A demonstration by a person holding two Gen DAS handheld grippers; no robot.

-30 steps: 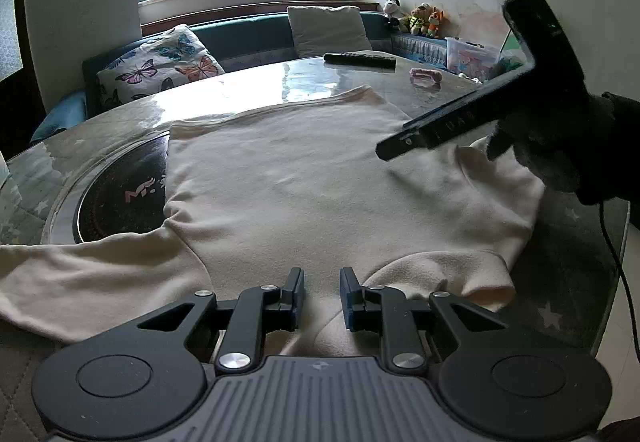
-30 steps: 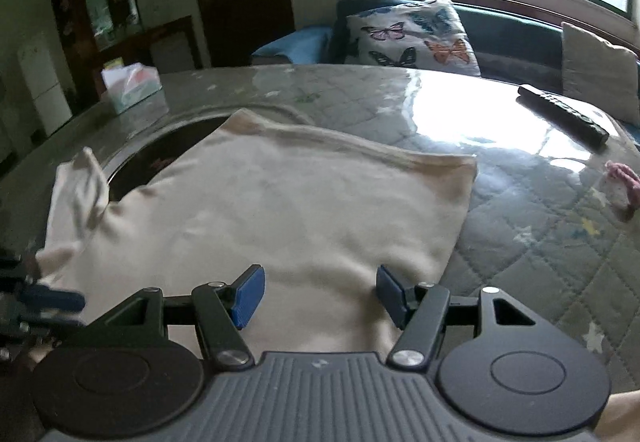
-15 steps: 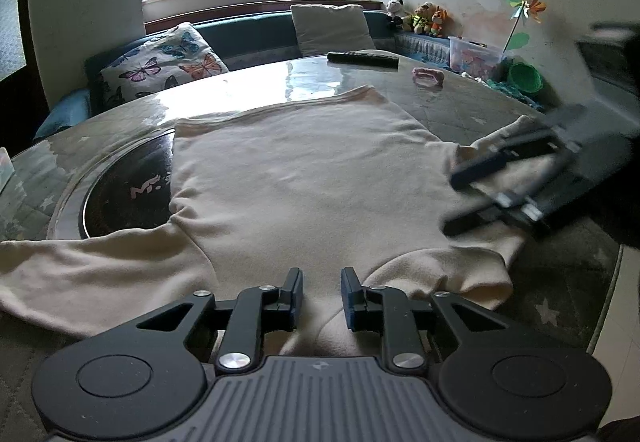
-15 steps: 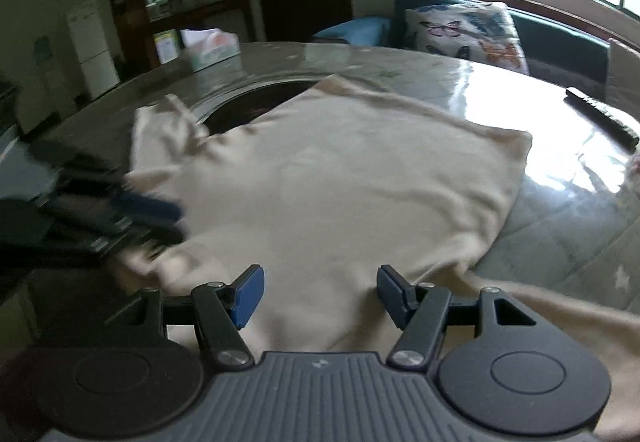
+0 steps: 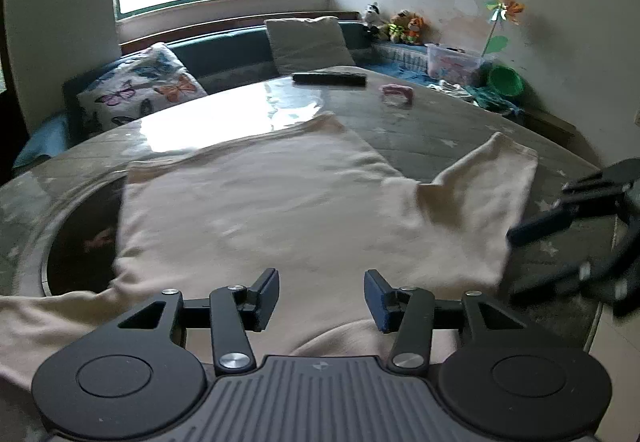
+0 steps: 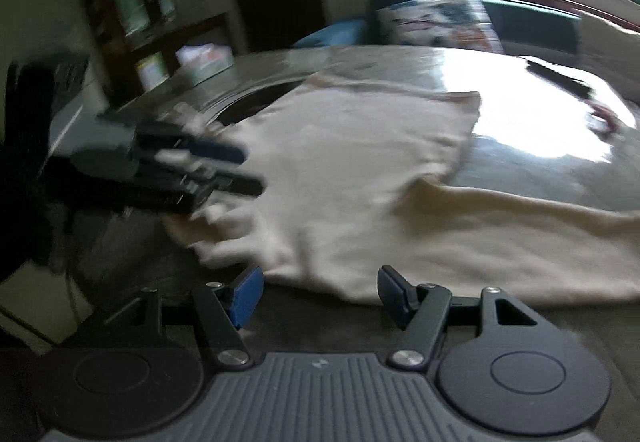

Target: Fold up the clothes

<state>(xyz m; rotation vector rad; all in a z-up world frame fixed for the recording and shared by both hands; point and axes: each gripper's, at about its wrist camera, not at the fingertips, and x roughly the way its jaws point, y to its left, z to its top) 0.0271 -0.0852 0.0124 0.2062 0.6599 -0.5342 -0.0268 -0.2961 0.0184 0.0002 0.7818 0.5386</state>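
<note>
Sweatshirt (image 5: 260, 210) lies spread flat on the surface (image 5: 440, 130), just ahead of both tongs, sleeves out to either side, probably laid so for folding. Left tongs (image 5: 322, 296) and right tongs (image 6: 318, 296) both gape, gripping nothing.

A round bench (image 5: 460, 130) with a quilted, star-patterned cover under a glossy sheet carries everything. A cream sweatshirt (image 5: 272, 210) lies spread flat across it, one part covering a dark round inset (image 5: 76, 242). Towards the far edge rest a black remote (image 5: 329, 78) and, near it, a small pink item (image 5: 397, 95). A tissue box (image 6: 204, 60) sits at another edge.
</note>
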